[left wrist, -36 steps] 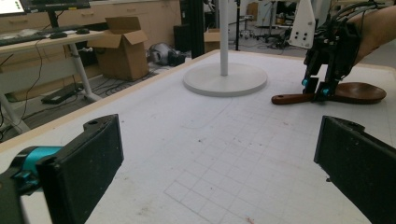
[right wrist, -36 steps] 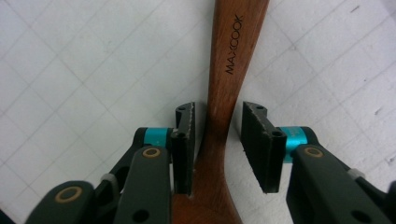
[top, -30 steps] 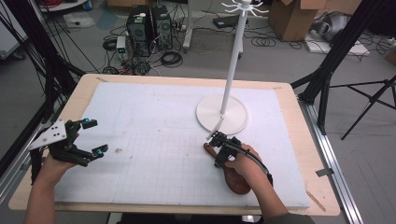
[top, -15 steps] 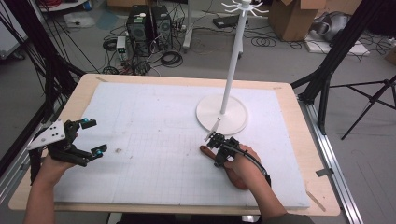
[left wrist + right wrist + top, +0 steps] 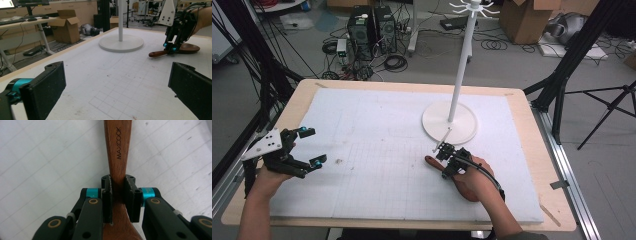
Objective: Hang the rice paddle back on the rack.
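A brown wooden spoon (image 5: 430, 160) lies on the white mat in front of the stand, its handle pointing left. My right gripper (image 5: 447, 166) is shut on the handle, and the hand covers the bowl. In the right gripper view both pads clamp the handle (image 5: 118, 147), which is marked MAXCOOK, at my right gripper (image 5: 121, 195). The left gripper view shows the spoon (image 5: 157, 53) with its bowl on the mat and the right gripper (image 5: 171, 48) over it. My left gripper (image 5: 314, 146) stays wide open at the mat's left edge, with nothing between the jaws of that gripper (image 5: 120, 83).
A white stand with a round base (image 5: 449, 125) and a tall pole (image 5: 462, 60) rises just behind the spoon, also seen as a base (image 5: 121, 44). The gridded white mat (image 5: 377, 130) covers the wooden table (image 5: 532, 150). Cables, computers and boxes lie on the floor beyond.
My right hand and gripper have shifted slightly toward me over the spoon. The left gripper has barely moved.
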A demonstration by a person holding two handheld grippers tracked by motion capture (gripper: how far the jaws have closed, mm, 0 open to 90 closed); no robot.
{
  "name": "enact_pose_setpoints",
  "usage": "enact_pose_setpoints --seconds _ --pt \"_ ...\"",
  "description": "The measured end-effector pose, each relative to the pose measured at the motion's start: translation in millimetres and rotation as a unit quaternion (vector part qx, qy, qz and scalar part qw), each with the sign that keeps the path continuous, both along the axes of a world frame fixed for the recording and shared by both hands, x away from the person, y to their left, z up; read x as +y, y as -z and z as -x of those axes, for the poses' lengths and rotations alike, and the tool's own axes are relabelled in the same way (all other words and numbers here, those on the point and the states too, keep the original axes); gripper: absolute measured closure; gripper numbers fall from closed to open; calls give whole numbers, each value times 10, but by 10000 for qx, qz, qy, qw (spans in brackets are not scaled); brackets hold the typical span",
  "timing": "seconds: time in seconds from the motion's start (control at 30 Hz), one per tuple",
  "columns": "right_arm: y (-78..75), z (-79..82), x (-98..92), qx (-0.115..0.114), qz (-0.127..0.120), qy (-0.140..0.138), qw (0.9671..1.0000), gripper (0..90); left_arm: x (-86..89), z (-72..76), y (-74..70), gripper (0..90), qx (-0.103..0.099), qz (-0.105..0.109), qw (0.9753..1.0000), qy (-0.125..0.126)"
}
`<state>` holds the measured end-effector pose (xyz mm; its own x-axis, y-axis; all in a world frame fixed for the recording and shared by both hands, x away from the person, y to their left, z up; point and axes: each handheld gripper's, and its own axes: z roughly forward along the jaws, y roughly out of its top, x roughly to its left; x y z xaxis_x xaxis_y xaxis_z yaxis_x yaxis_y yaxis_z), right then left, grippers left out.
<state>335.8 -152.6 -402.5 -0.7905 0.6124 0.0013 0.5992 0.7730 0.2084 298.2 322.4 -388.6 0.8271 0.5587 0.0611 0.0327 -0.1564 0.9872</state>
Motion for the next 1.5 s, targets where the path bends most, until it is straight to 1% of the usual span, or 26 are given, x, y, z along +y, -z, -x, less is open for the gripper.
enact_pose_setpoints --seconds 0.03,0.1,0.13,0.17,0.2,0.23,0.37,0.4,0.43,0.47,0.57,0.63,0.67,0.7,0.77,0.87,1.07,1.13,1.17,1.23,1.33,1.37,1.4,1.43,1.5 --pt "-11 9 -13 -65 -109 42 9999 789 0 1 0 18 4 -5 10000 -4" --pt "-32 14 -45 -59 -204 49 9998 789 -2 0 1 18 2 2 10000 -4" --pt "-41 12 -61 -97 -227 34 9997 789 -4 2 1 18 8 9 10000 -9" --pt "-50 10 -78 -60 -277 11 9996 789 -6 2 1 18 7 12 10000 -7" --pt "-62 16 -89 -115 -329 56 9994 789 -6 2 1 18 5 0 10000 -4" --pt "-80 22 -105 -88 -357 92 9993 788 -4 2 1 18 6 -15 10000 -1" --pt "-137 31 -164 -180 -548 126 9983 789 -10 -1 6 18 14 -6 10000 6" --pt "-148 34 -172 -154 -598 137 9980 789 -11 -2 7 18 16 -6 10000 3" --pt "-166 38 -185 -223 -663 141 9975 789 -11 -3 8 18 16 -12 10000 3" --pt "-189 46 -197 -236 -724 190 9969 789 -12 -4 8 18 17 -8 10000 2" --pt "-258 54 -243 -290 -942 181 9950 789 -12 -3 8 18 18 -17 10000 0" --pt "-302 61 -271 -330 -1039 223 9938 789 -12 -3 8 18 16 -17 10000 0" --pt "-316 58 -284 -354 -1079 191 9934 789 -12 -3 8 18 18 -17 10000 2" --pt "-345 66 -303 -413 -1135 231 9924 788 -12 -3 9 18 18 -19 10000 3" --pt "-378 65 -334 -436 -1233 208 9912 789 -12 -5 13 18 28 -21 10000 0" --pt "-441 75 -385 -558 -1392 234 9884 789 -15 -7 18 18 36 -37 10000 1" --pt "-578 93 -478 -719 -1741 246 9818 789 -10 -7 21 18 36 -32 10000 -10" --pt "-630 95 -514 -821 -1839 268 9792 789 -9 -7 21 18 37 -29 10000 -13" --pt "-646 96 -527 -807 -1877 286 9785 789 -10 -6 21 18 36 -23 10000 -14" --pt "-696 97 -568 -837 -1987 310 9760 789 -6 -7 20 18 36 -41 10000 -12" --pt "-763 106 -618 -923 -2061 357 9735 789 -4 -9 22 18 38 -39 10000 -12" --pt "-789 112 -635 -985 -2095 383 9721 789 -4 -10 24 18 41 -34 10000 -17" --pt "-818 115 -657 -966 -2144 396 9711 789 -5 -9 24 18 47 -27 10000 -19" --pt "-842 118 -676 -1039 -2189 386 9694 789 -4 -9 24 18 47 -28 10000 -19" --pt "-883 123 -706 -1053 -2227 392 9684 789 -2 -9 26 18 44 -32 10000 -19"
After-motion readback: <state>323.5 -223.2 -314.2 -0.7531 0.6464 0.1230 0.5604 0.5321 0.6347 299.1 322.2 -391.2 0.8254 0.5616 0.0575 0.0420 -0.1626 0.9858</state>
